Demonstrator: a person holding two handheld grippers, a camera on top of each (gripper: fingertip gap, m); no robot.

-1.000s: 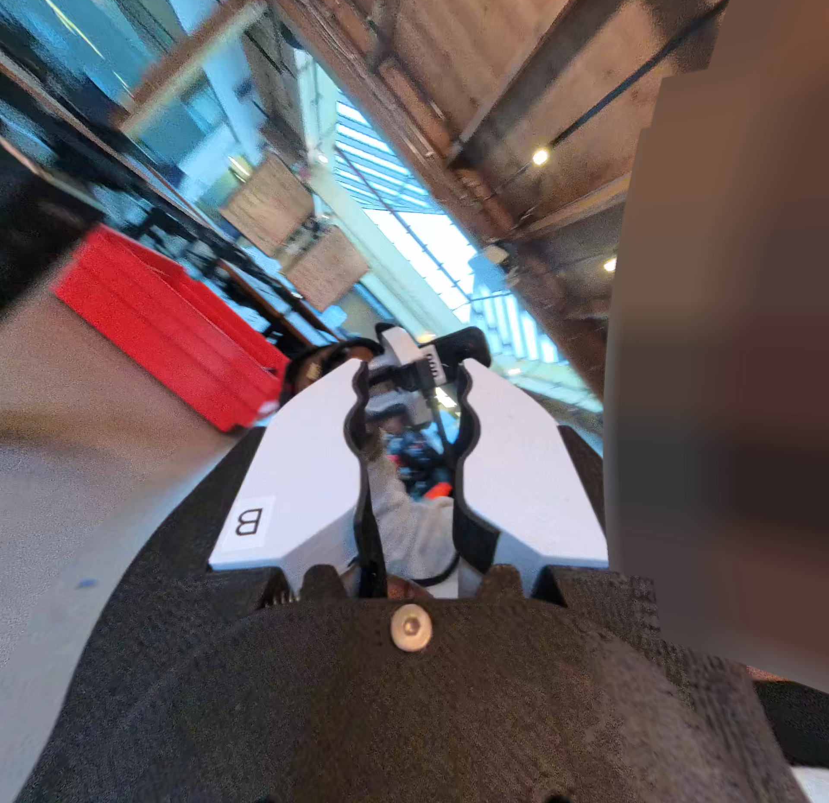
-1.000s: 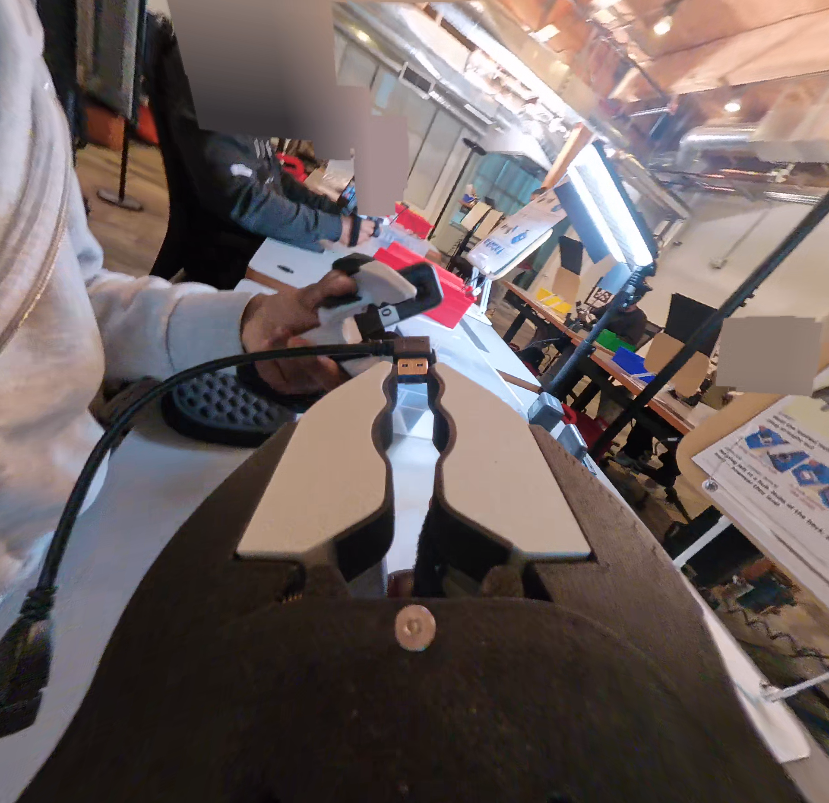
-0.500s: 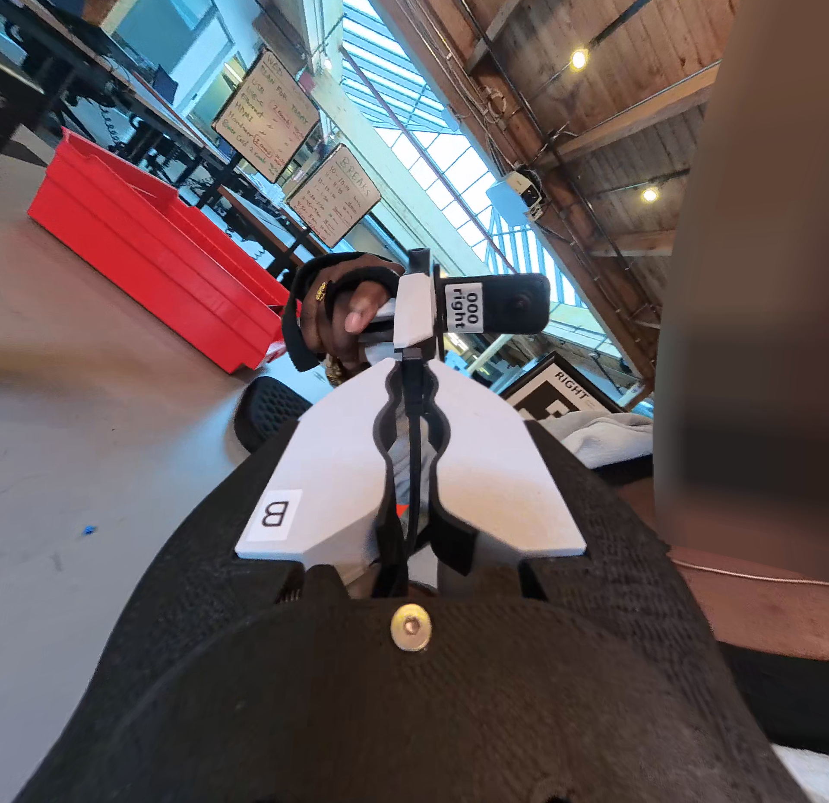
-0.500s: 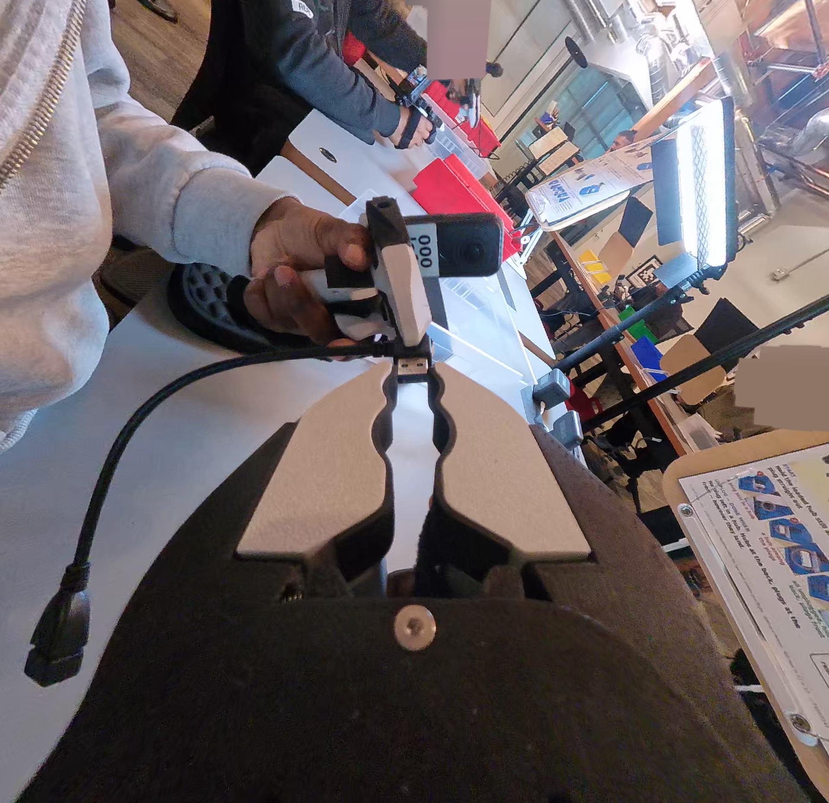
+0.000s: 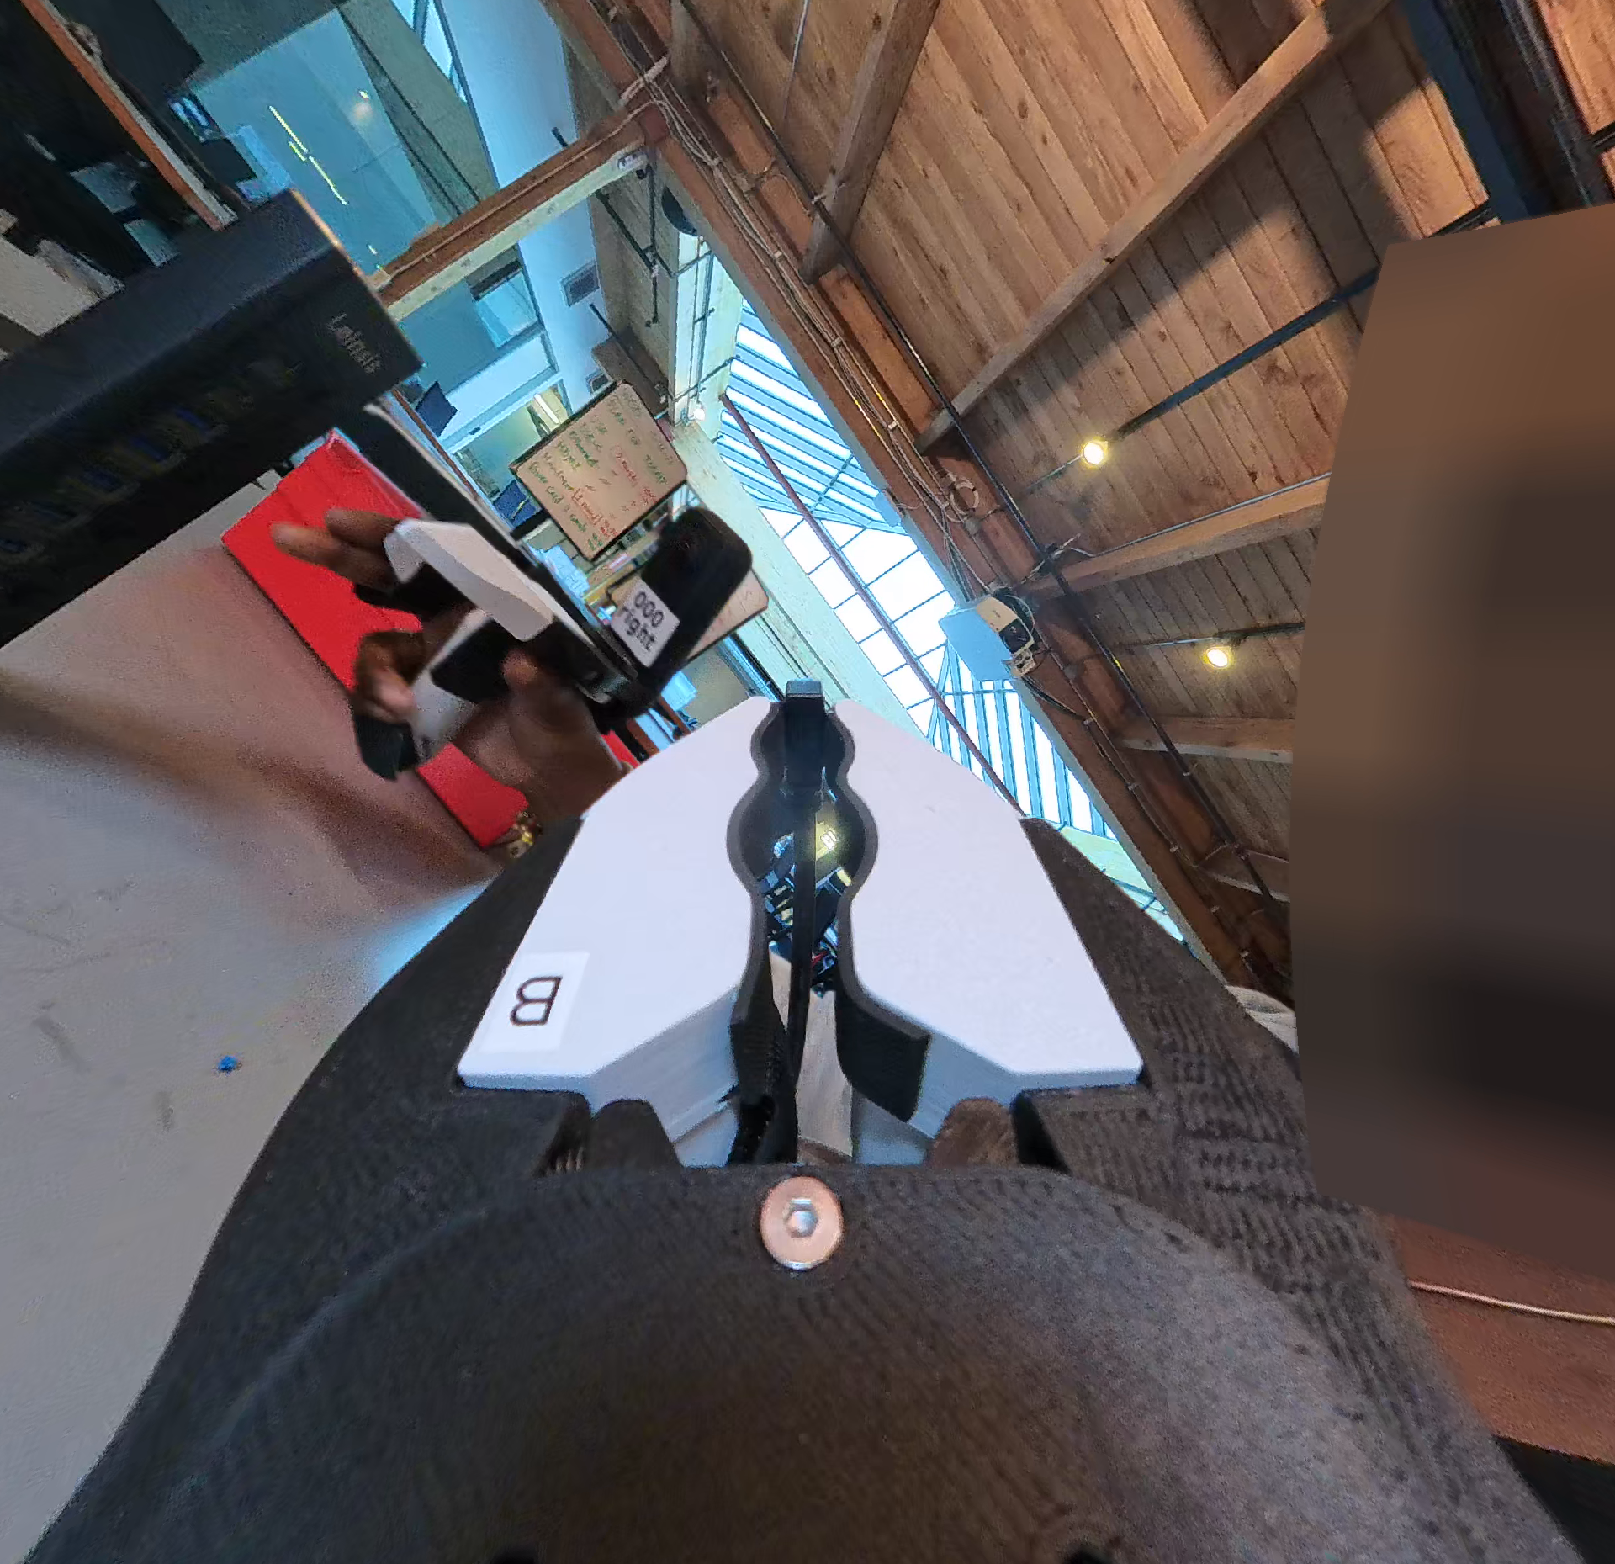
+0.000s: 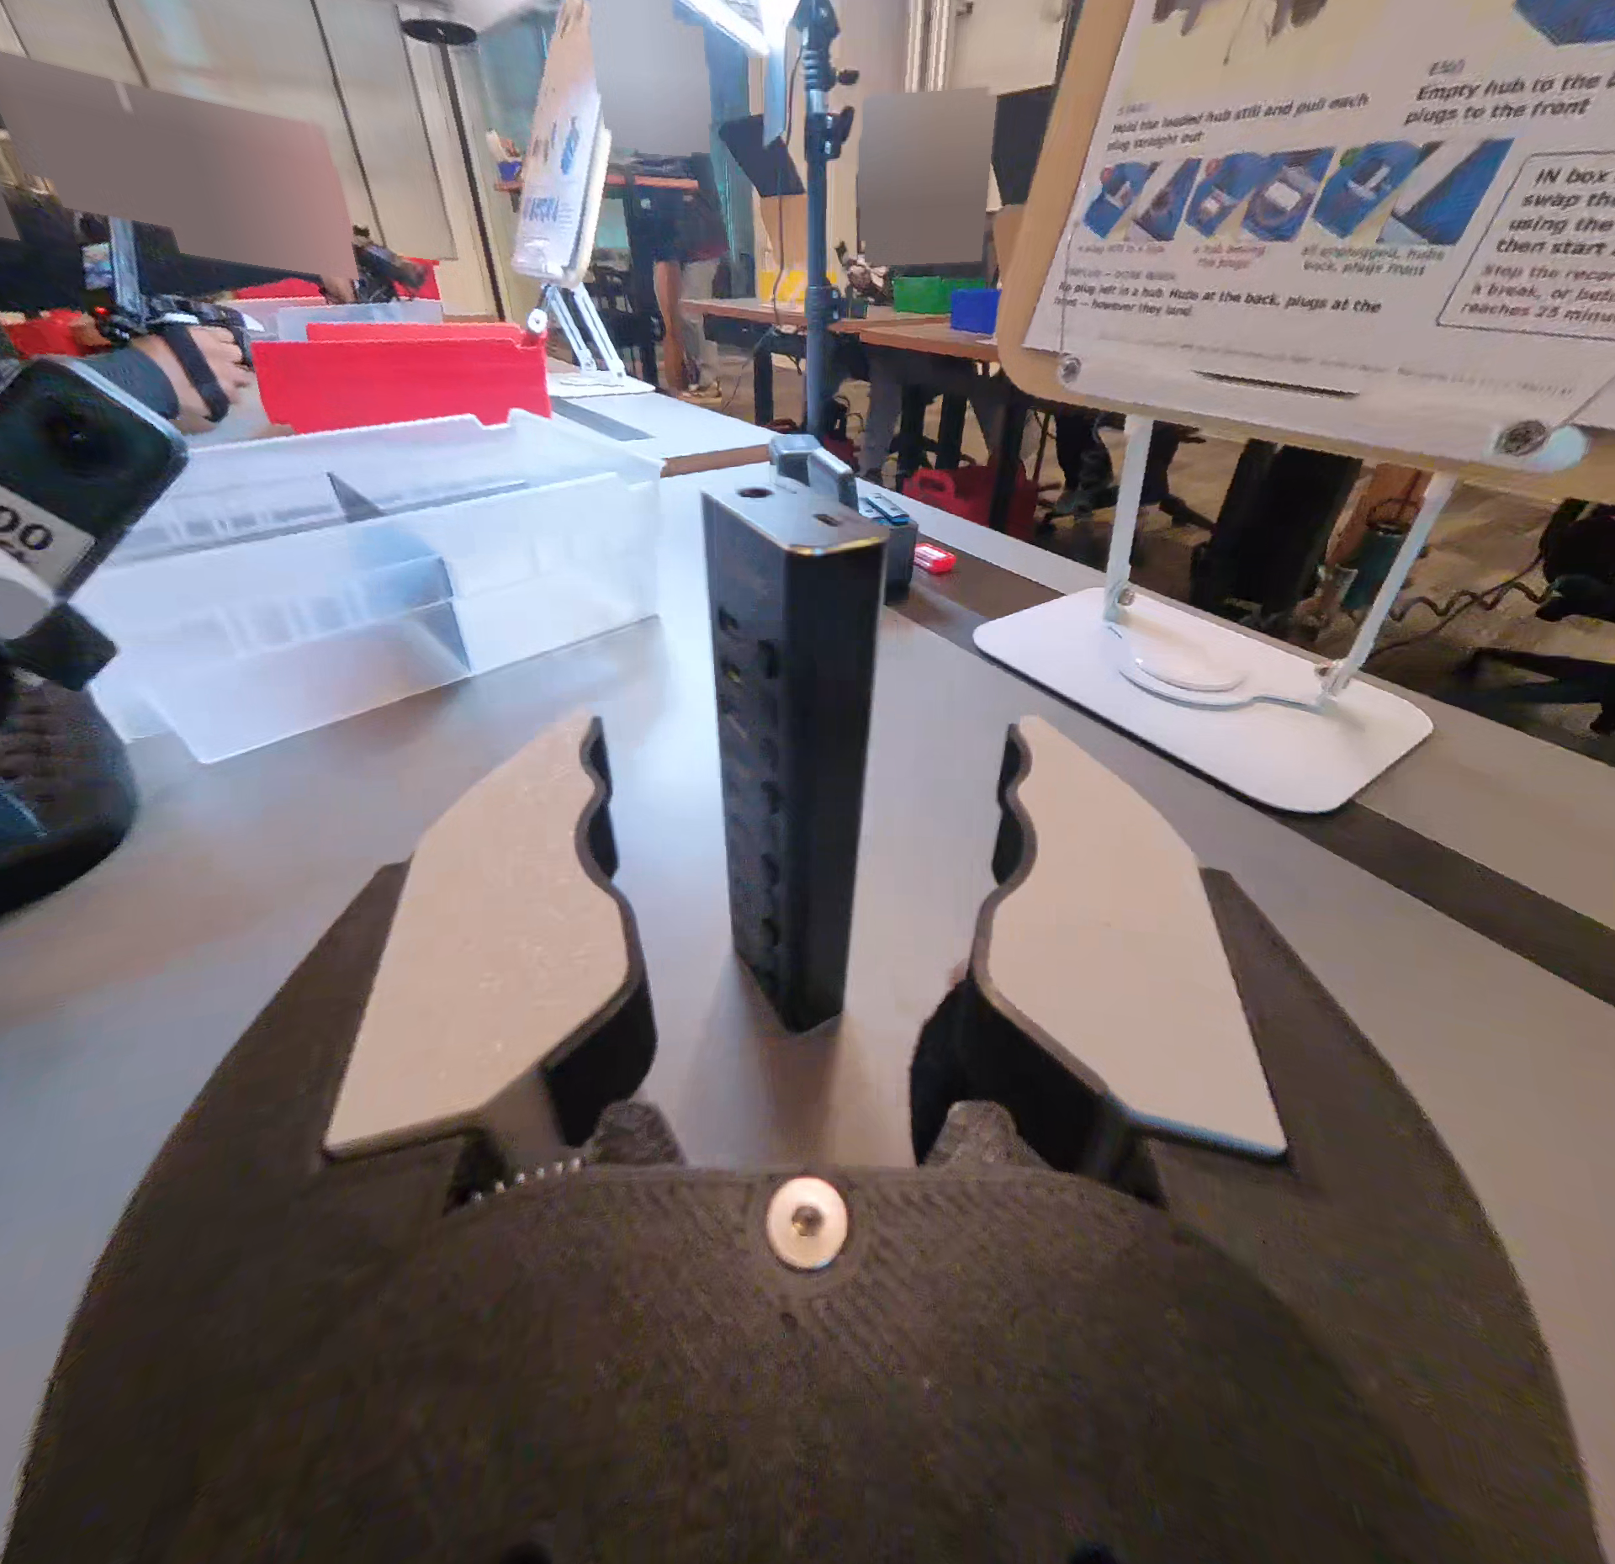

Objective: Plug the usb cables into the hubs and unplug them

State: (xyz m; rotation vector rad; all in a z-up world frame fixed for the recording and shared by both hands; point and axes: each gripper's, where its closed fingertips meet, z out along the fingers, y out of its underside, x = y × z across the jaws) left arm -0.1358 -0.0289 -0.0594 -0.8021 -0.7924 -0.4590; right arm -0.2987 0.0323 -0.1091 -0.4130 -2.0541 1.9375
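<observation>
My left gripper is shut on the black plug of a USB cable. The plug end pokes out past the fingertips and the cable runs back between the fingers. My right gripper is open, with a black multi-port hub lying on its long edge on the grey table between the fingers, touching neither. The hub also shows in the left wrist view as a long black bar at upper left. The right gripper appears there too, held in a hand.
A clear plastic bin stands left of the hub, with red bins behind it. An instruction board on a white stand is to the right. Small USB items lie behind the hub. The left gripper's camera is at the left edge.
The right gripper let go of the USB plug, opened and swung round to straddle the hub. The left gripper closed on the cable's plug and holds it alone.
</observation>
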